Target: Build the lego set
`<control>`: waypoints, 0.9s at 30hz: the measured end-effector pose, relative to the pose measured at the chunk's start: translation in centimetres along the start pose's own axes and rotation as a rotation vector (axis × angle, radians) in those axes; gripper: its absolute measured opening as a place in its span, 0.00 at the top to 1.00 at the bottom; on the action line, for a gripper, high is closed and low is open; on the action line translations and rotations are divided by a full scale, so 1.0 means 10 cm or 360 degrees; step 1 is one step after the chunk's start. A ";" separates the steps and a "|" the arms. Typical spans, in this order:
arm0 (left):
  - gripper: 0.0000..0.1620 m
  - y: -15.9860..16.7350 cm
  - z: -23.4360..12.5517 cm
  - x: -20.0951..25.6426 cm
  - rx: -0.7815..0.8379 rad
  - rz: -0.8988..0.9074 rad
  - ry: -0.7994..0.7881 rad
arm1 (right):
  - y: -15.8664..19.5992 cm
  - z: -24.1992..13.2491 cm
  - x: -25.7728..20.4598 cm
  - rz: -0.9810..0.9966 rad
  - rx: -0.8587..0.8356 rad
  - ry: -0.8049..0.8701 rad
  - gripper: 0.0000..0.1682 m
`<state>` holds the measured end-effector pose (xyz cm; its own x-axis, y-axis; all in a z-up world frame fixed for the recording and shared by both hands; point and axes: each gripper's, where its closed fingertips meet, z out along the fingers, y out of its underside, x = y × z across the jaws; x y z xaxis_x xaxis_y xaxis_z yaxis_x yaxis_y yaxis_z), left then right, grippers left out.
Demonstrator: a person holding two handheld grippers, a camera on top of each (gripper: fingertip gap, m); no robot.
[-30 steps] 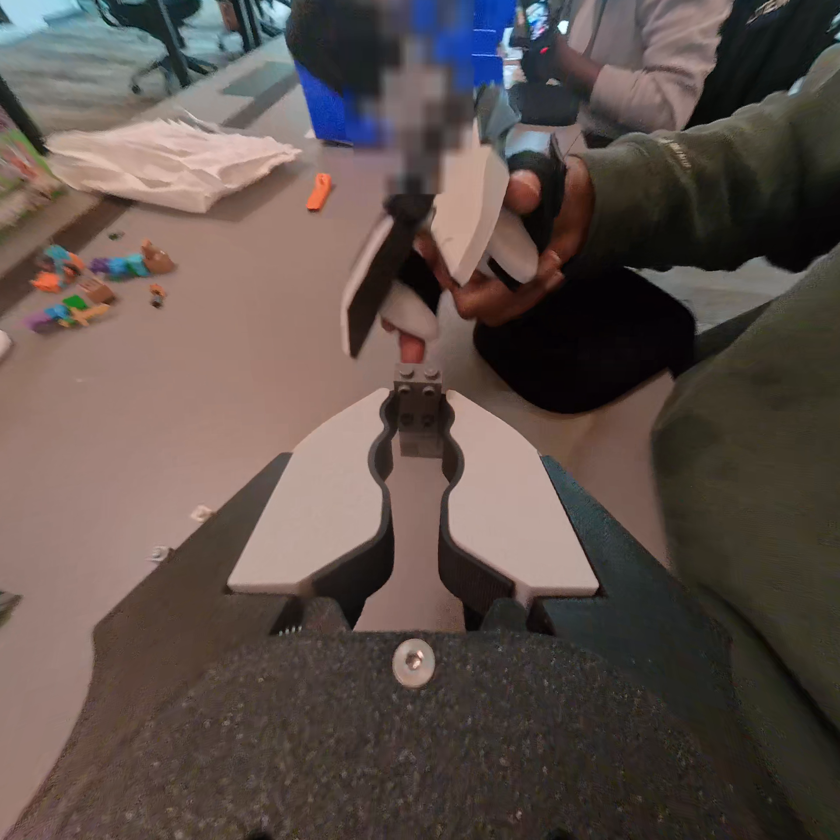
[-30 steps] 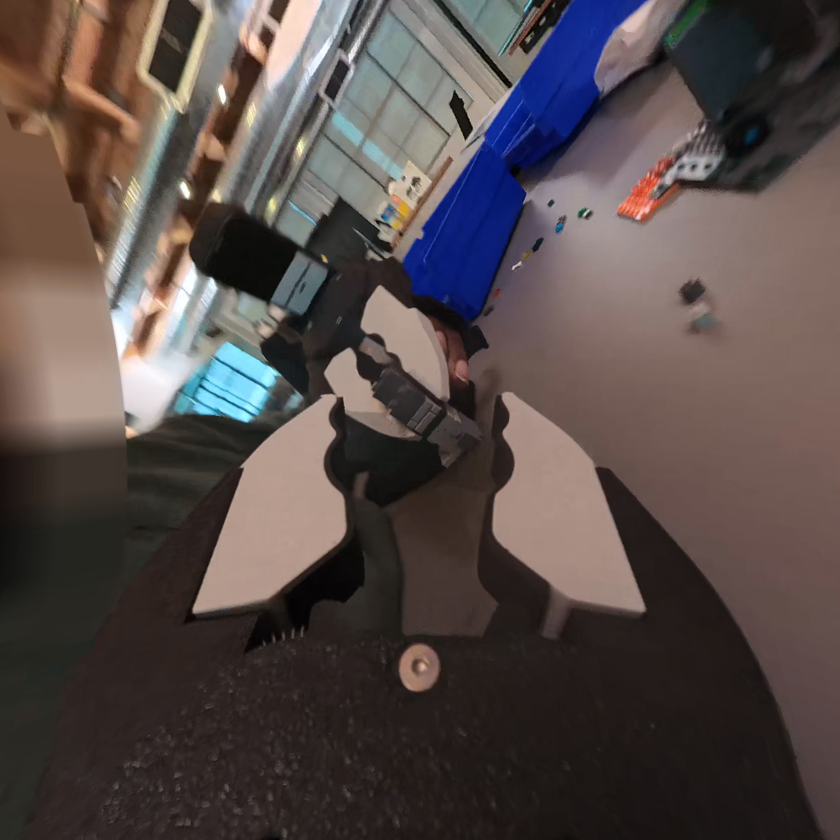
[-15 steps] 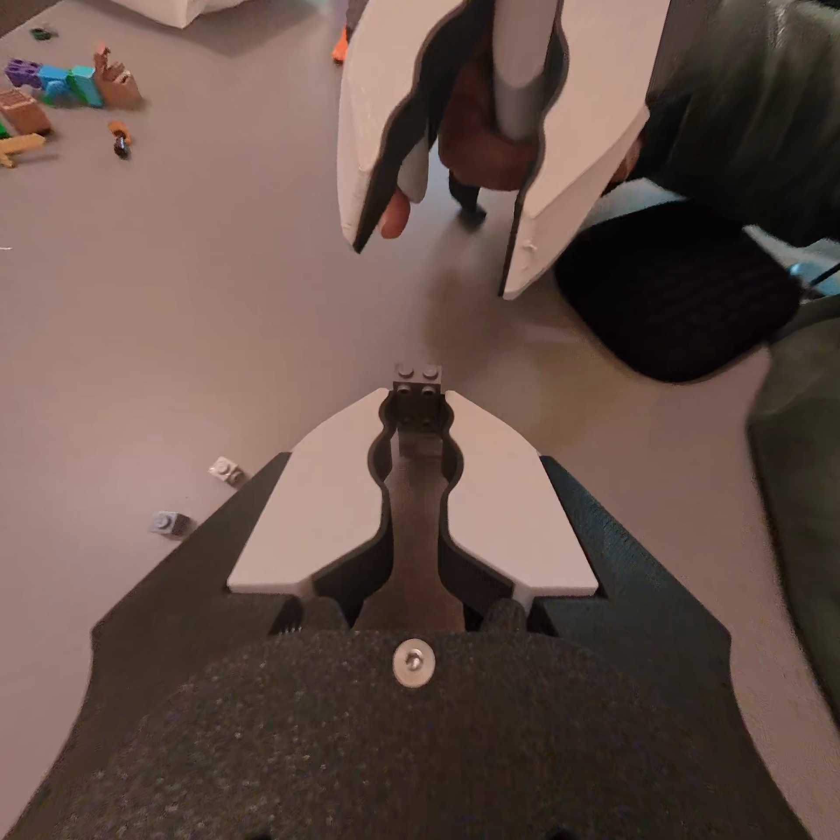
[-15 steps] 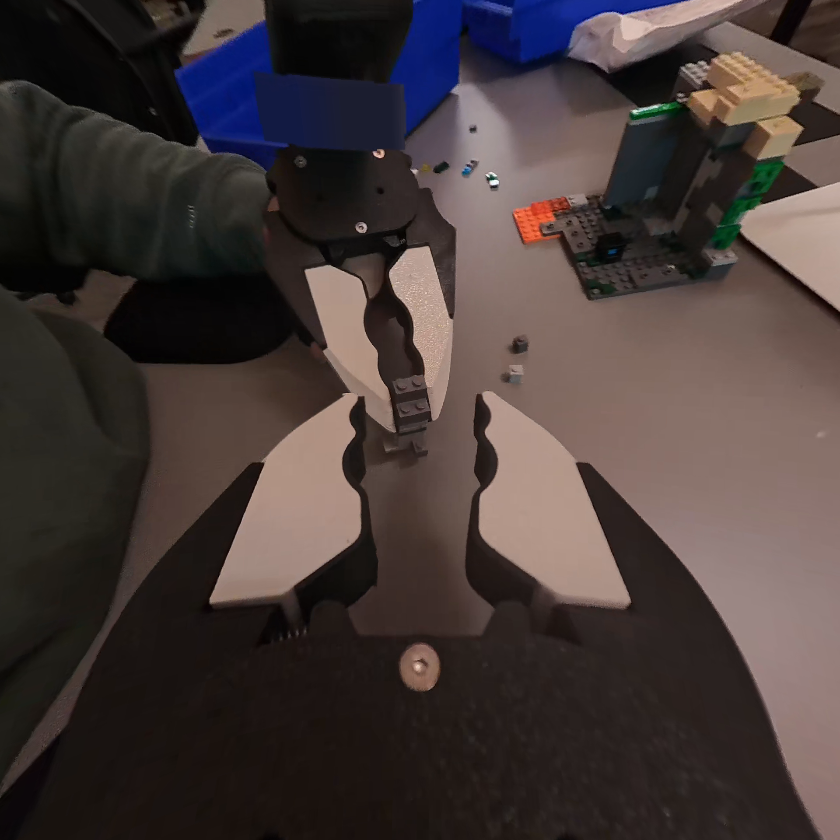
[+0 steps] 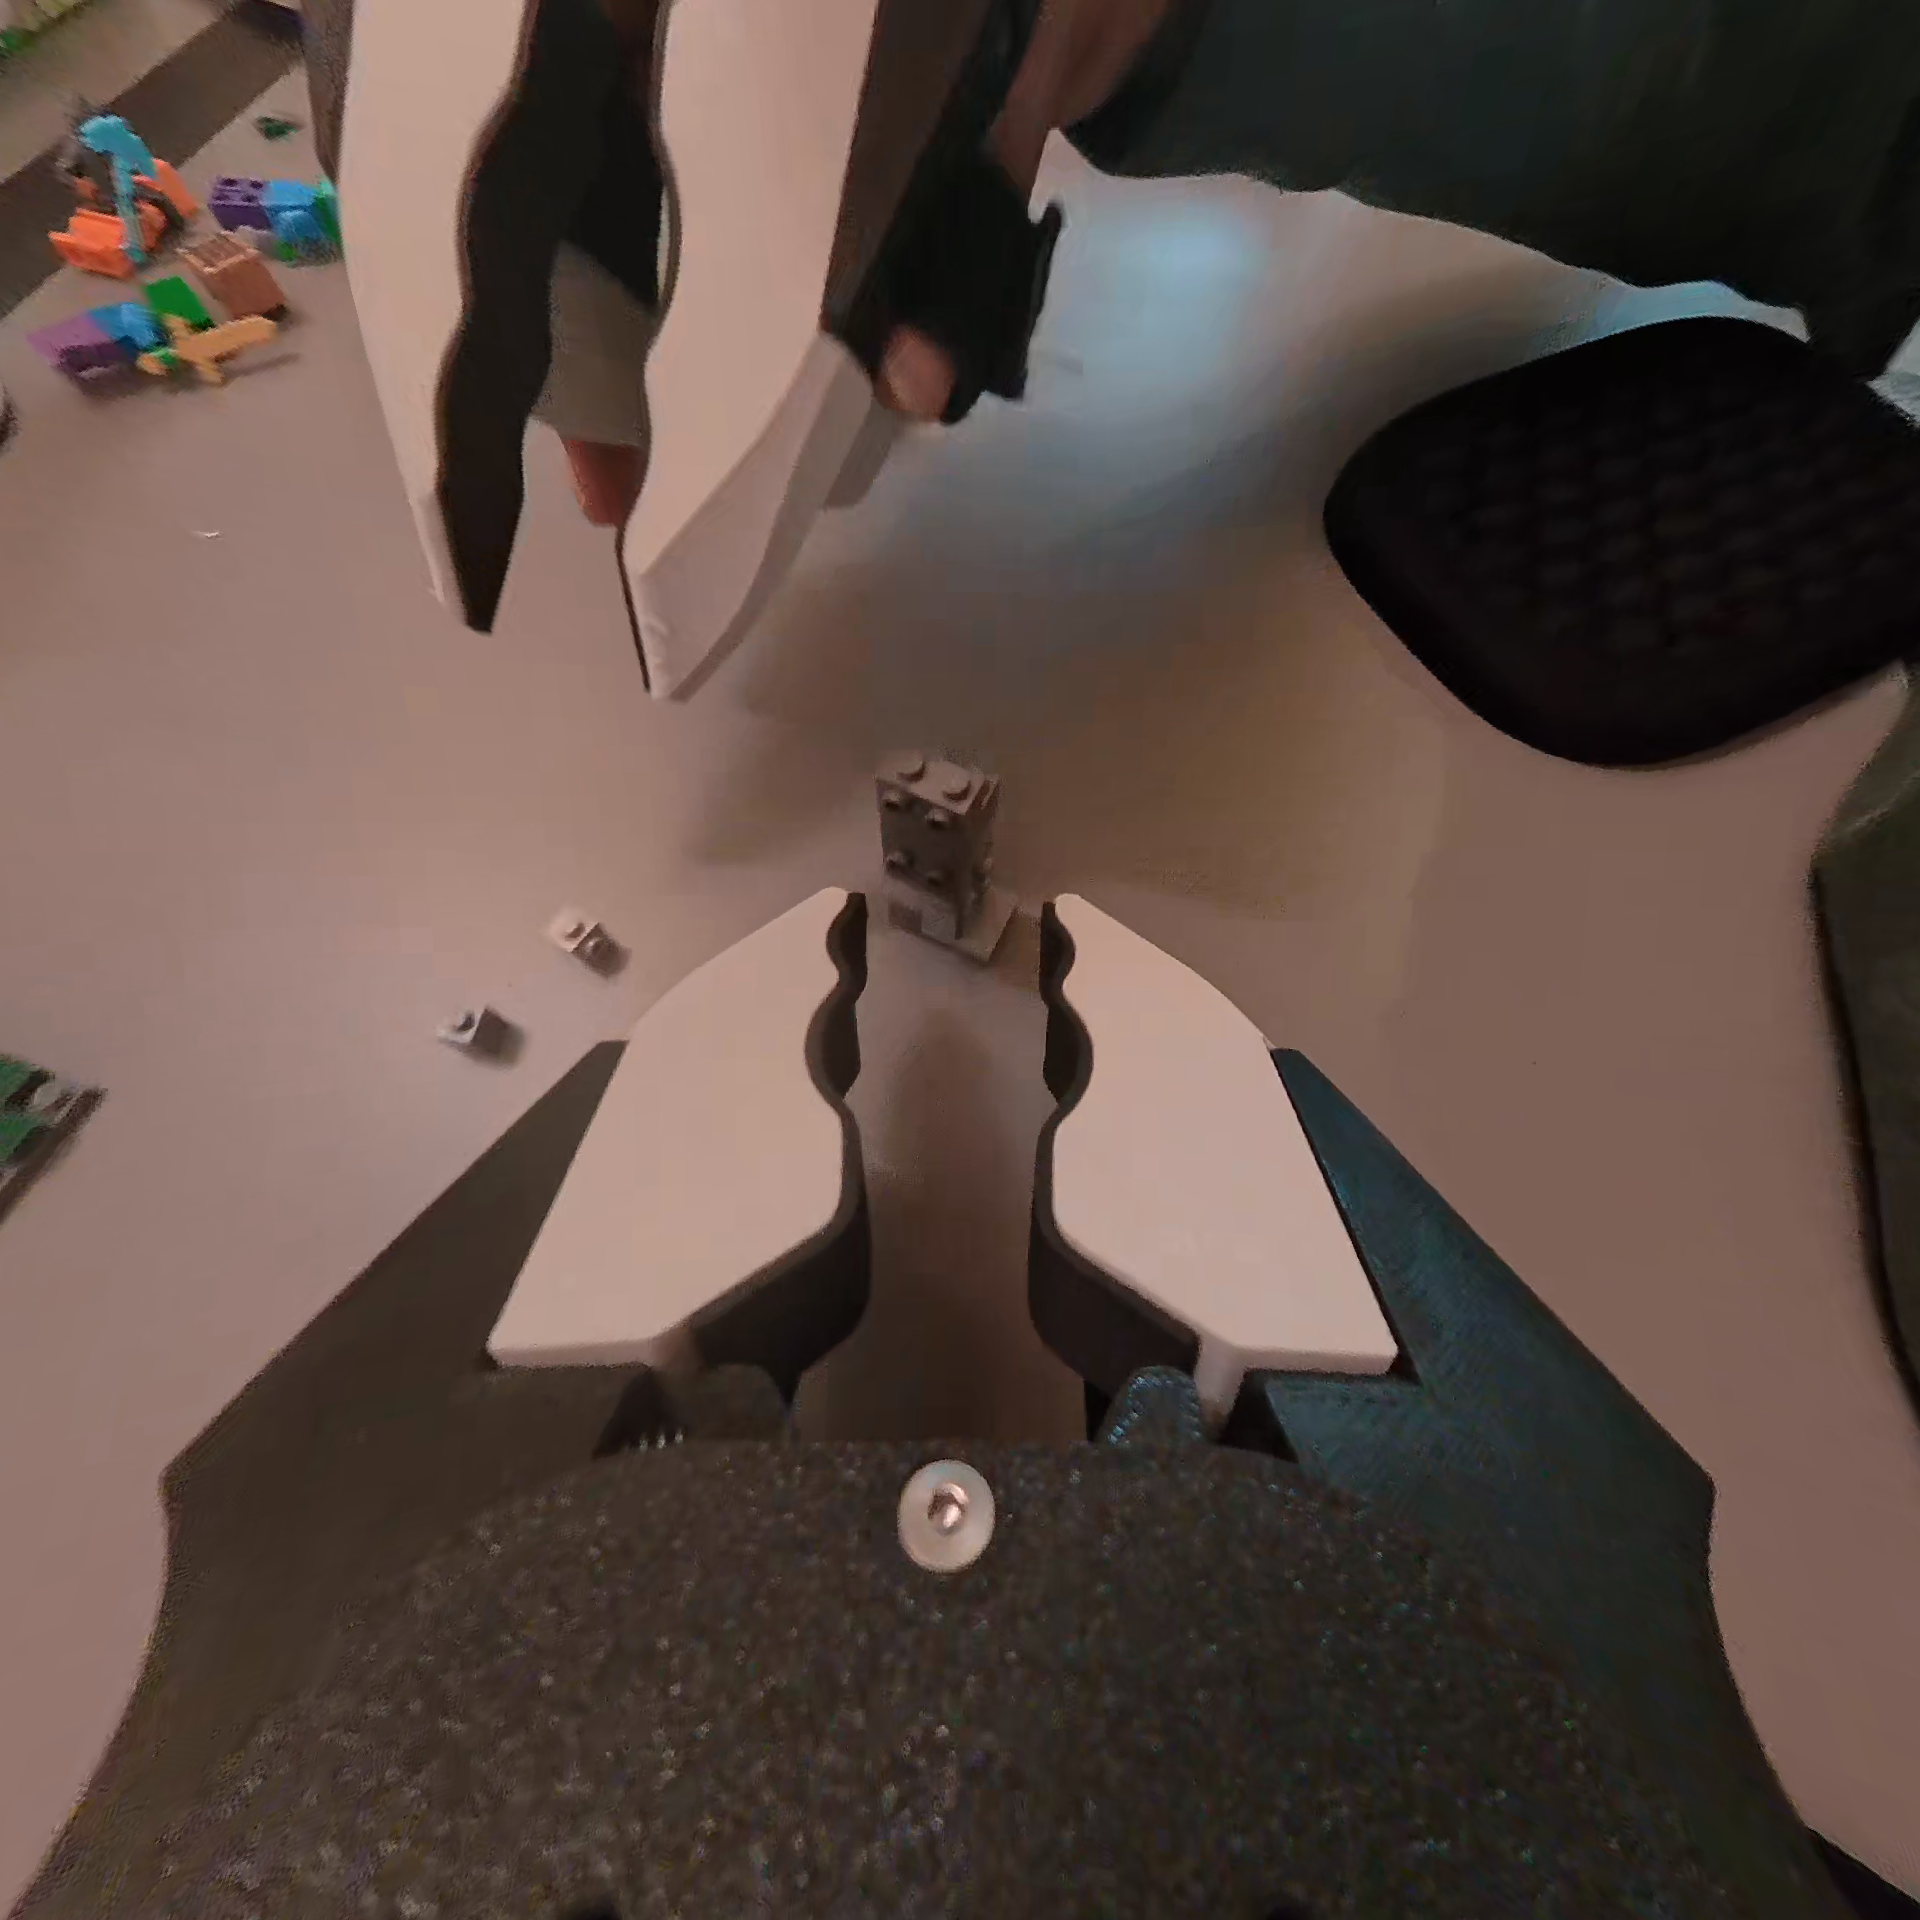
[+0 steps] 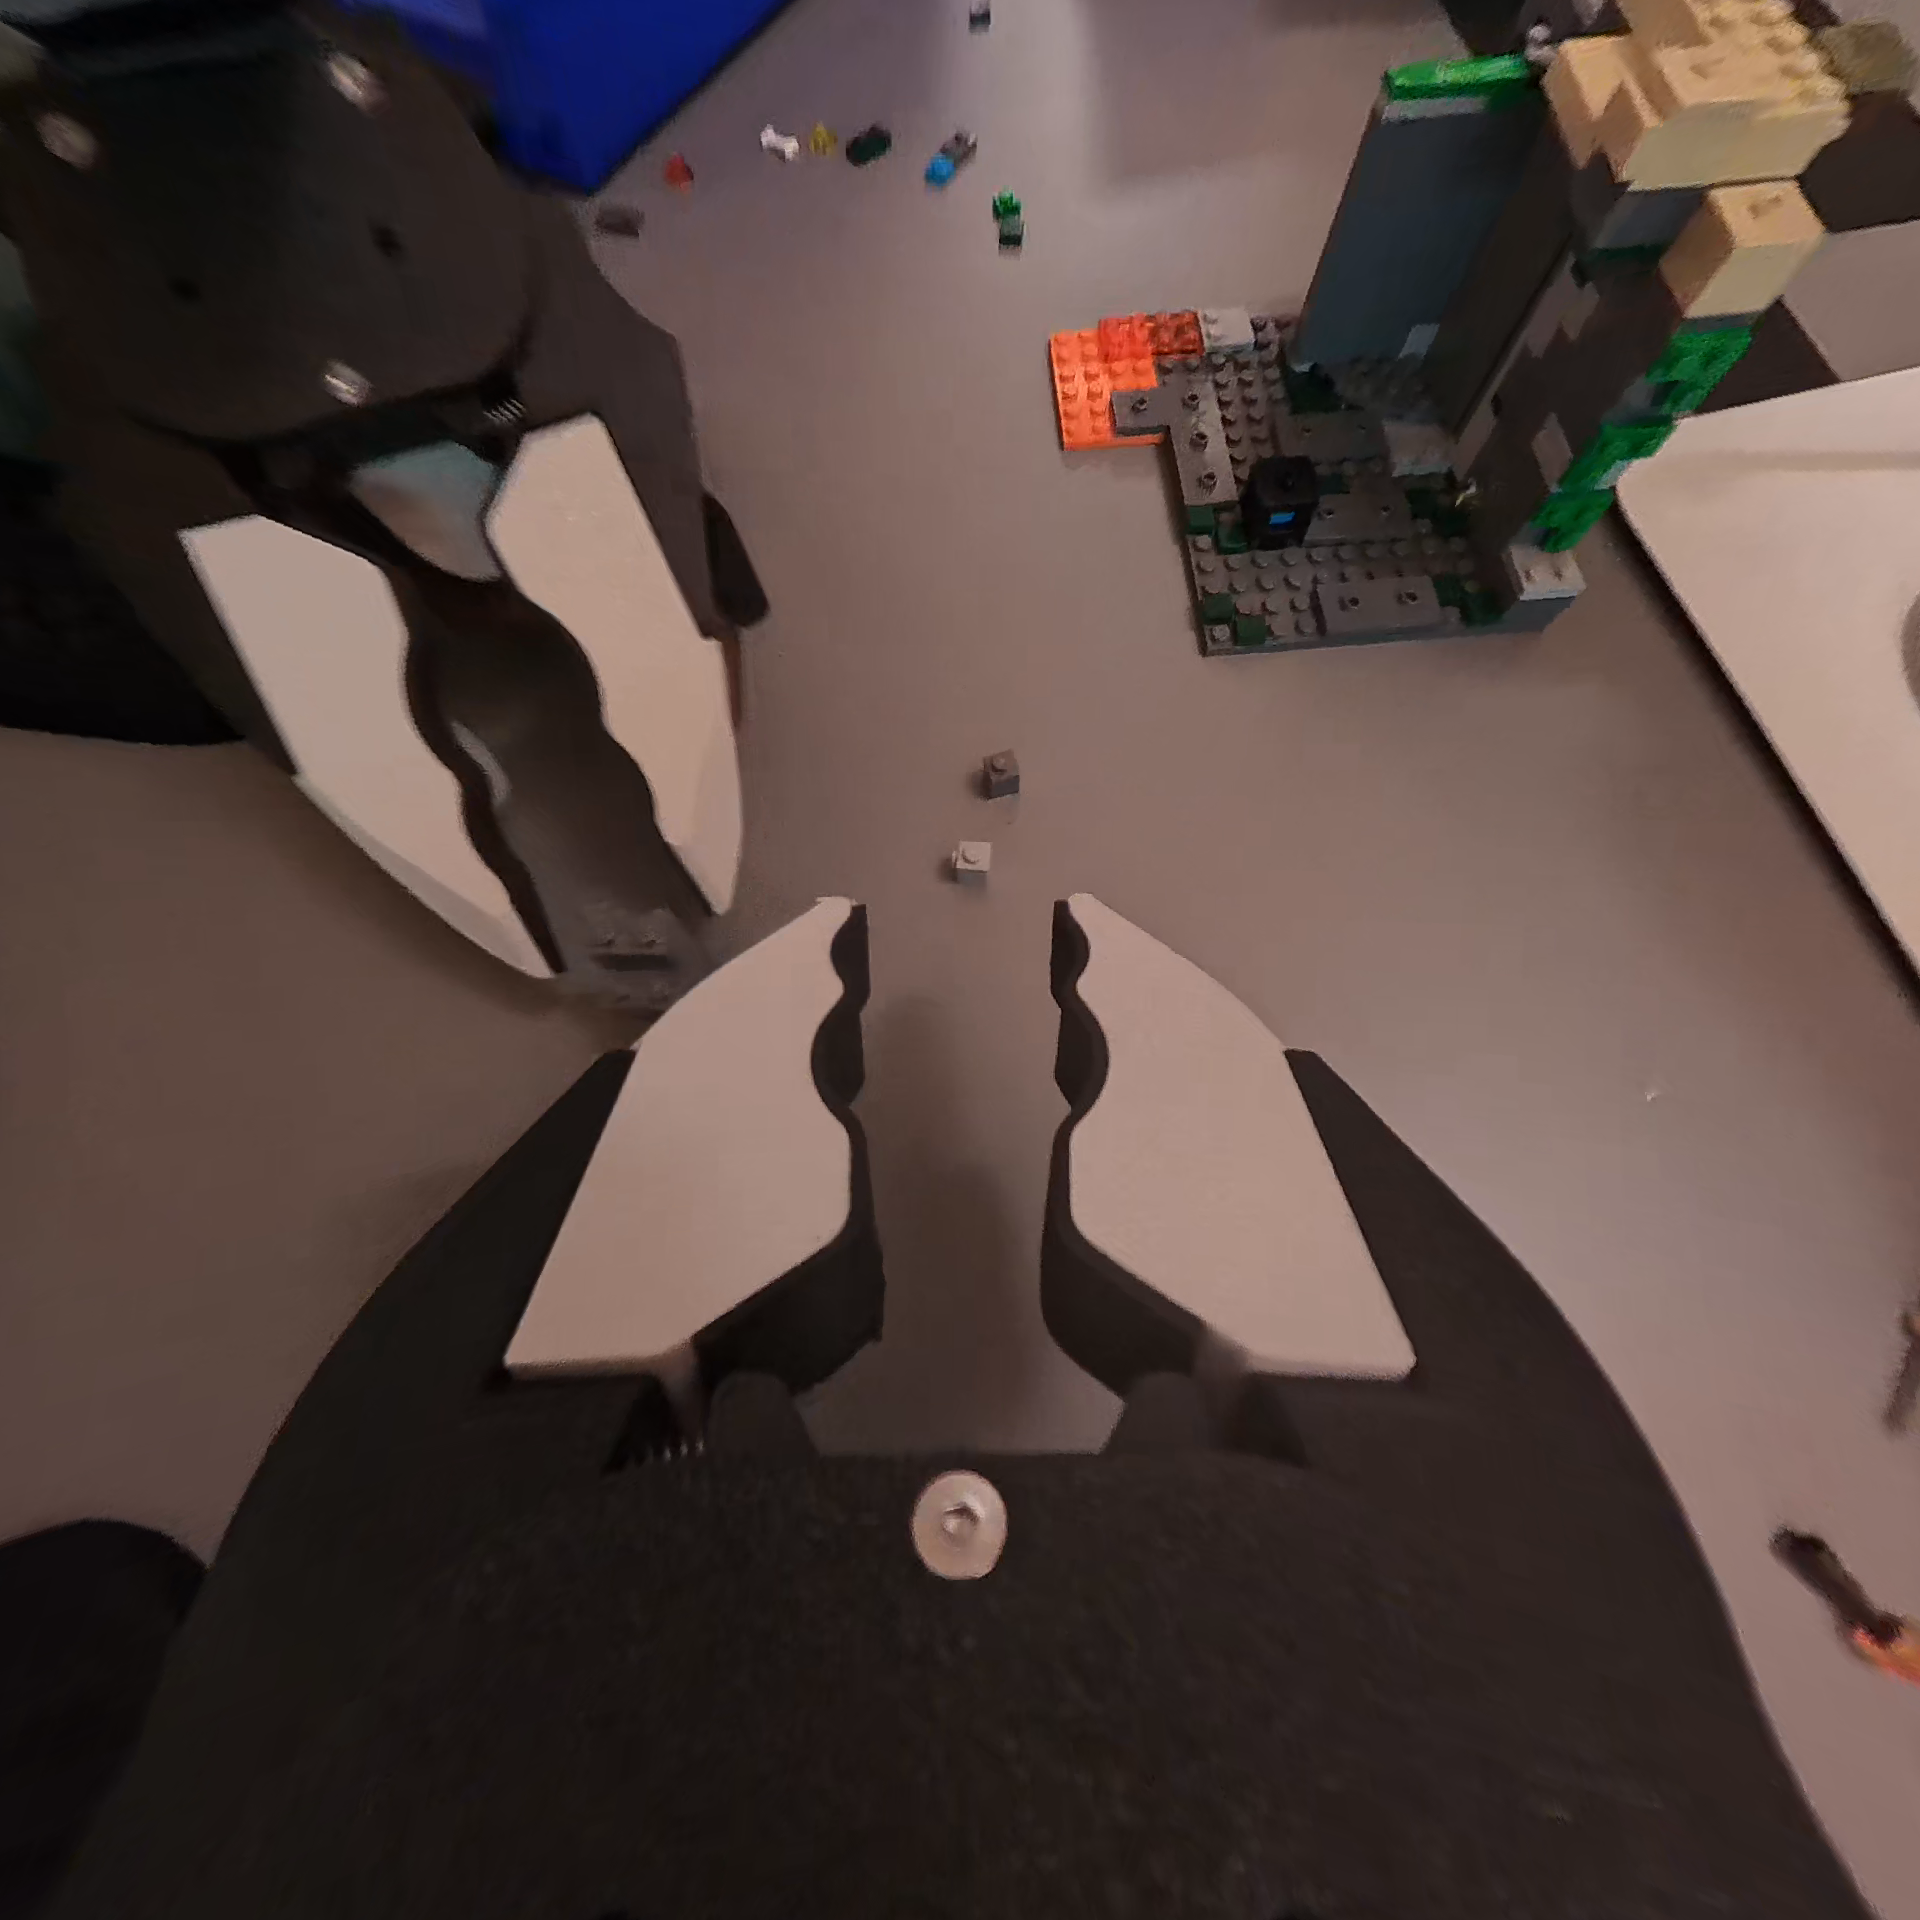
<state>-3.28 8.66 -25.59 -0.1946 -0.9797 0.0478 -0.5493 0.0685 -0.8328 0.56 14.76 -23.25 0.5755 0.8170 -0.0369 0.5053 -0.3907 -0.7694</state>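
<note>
A small grey brick stack [image 5: 940,847] stands upright on the grey table [image 5: 260,779], just beyond my left gripper's [image 5: 951,909] tips. That gripper is open, with gaps between both pads and the stack. The right wrist view shows the same: the left gripper [image 6: 629,935] is open around the stack [image 6: 629,951]. My right gripper [image 6: 956,914] is open and empty above the table. It also shows in the left wrist view [image 5: 561,655], hanging open beyond the stack. A light grey one-stud brick [image 6: 971,862] and a dark grey one [image 6: 1000,774] lie just ahead of it.
A partly built model [image 6: 1455,416] on a dark baseplate with orange plates stands far right, with a white sheet [image 6: 1766,623] beside it. Small loose pieces [image 6: 883,145] lie near a blue bin [image 6: 623,62]. Coloured pieces [image 5: 166,281] lie far left. A black chair seat [image 5: 1662,540] is at the right. Both grippers' tips are roughly 6 centimeters from the light grey one-stud brick [image 6: 971,862]. It turns up in the left wrist view [image 5: 578,934] as well.
My left gripper opened and let go of the grey stack, which now stands on the table. My right gripper drew away from the stack and its jaws narrowed a little.
</note>
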 end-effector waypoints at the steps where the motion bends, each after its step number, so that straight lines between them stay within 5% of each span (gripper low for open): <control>1: 0.81 0.01 -0.04 -0.02 -0.0002 0.0001 -0.0052 | 0.00 0.07 0.02 -0.0016 -0.0048 -0.0002 0.81; 9: 0.85 0.12 -0.27 -0.22 0.0071 -0.0096 -0.0304 | 0.07 0.47 0.00 -0.0099 -0.0262 -0.0001 0.84; 27: 0.86 0.16 -0.21 -0.16 0.0069 -0.0097 -0.0250 | 0.16 0.62 -0.04 -0.0107 -0.0351 -0.0002 0.97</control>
<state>-5.57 10.75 -25.82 -0.0310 -0.9994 0.0148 -0.5199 0.0034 -0.8542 -2.85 16.43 -28.38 0.5351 0.8448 0.0086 0.6707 -0.4186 -0.6124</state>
